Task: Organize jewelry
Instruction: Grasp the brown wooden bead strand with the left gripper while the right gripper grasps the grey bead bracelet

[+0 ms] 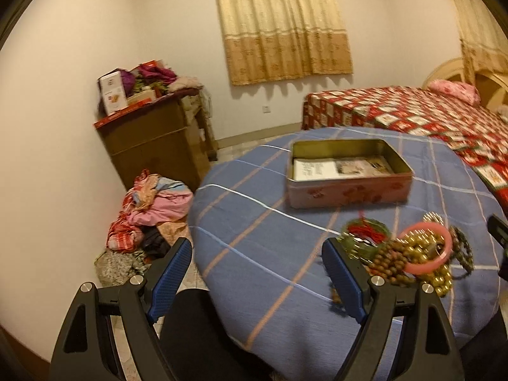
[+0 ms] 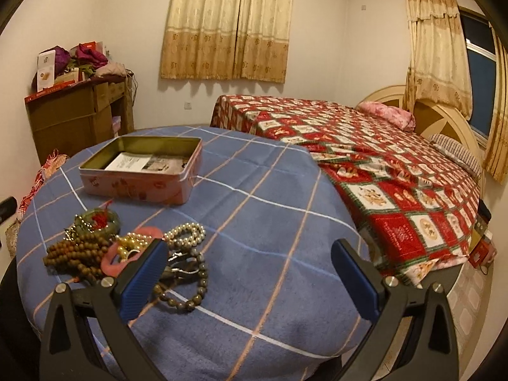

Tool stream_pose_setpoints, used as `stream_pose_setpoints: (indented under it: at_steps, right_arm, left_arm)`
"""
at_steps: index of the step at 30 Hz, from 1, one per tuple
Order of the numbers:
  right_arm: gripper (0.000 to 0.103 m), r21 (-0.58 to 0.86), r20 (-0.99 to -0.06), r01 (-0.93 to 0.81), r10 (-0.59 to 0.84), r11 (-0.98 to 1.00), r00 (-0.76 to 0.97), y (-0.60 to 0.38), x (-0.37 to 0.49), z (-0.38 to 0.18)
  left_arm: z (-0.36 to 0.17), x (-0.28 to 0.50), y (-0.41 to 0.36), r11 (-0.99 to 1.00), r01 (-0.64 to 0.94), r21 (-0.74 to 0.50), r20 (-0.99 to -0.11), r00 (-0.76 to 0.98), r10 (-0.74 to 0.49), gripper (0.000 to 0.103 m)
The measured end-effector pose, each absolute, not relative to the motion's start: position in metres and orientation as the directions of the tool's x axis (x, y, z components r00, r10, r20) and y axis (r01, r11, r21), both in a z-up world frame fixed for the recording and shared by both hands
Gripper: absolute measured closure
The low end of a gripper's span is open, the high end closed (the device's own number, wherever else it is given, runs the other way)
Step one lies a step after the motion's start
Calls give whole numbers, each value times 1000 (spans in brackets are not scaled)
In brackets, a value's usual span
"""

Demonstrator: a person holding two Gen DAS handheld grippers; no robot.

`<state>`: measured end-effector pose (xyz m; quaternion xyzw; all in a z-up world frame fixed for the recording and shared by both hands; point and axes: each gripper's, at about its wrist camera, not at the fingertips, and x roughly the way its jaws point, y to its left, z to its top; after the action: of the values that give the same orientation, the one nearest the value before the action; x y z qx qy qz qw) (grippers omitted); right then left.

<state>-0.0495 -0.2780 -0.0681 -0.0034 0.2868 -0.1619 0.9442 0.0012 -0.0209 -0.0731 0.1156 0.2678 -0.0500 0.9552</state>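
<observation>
A heap of jewelry (image 1: 409,250) lies on the blue checked tablecloth (image 1: 260,222): brown wooden beads (image 2: 76,250), a pink bangle (image 1: 427,247), a green bangle with red thread (image 2: 98,220), pearl beads (image 2: 187,233) and a dark bead bracelet (image 2: 193,289). An open pink tin (image 1: 347,174) with papers inside stands farther back; in the right wrist view the pink tin (image 2: 143,171) is at the left. My left gripper (image 1: 257,257) is open, left of the heap. My right gripper (image 2: 249,258) is open, its left finger over the heap's edge. Neither holds anything.
A bed with a red patterned cover (image 2: 365,146) adjoins the table on the right. A brown cabinet (image 1: 152,136) piled with boxes and cloth stands at the left wall. Clothes (image 1: 149,216) lie on the floor beside the table. Curtains (image 2: 228,22) hang on the far wall.
</observation>
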Motion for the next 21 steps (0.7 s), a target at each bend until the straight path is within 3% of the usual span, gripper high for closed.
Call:
stream_pose_setpoints:
  at_steps: [15, 21]
  right_arm:
    - [0, -74, -552, 292, -283, 954, 785, -280, -45, -85]
    - [0, -75, -549, 288, -281, 955, 787, -280, -44, -86]
  left_arm:
    - [-110, 1, -66, 937, 272, 220, -587, 804, -96, 19]
    - [-125, 12, -68, 934, 321, 156, -625, 764, -158, 19]
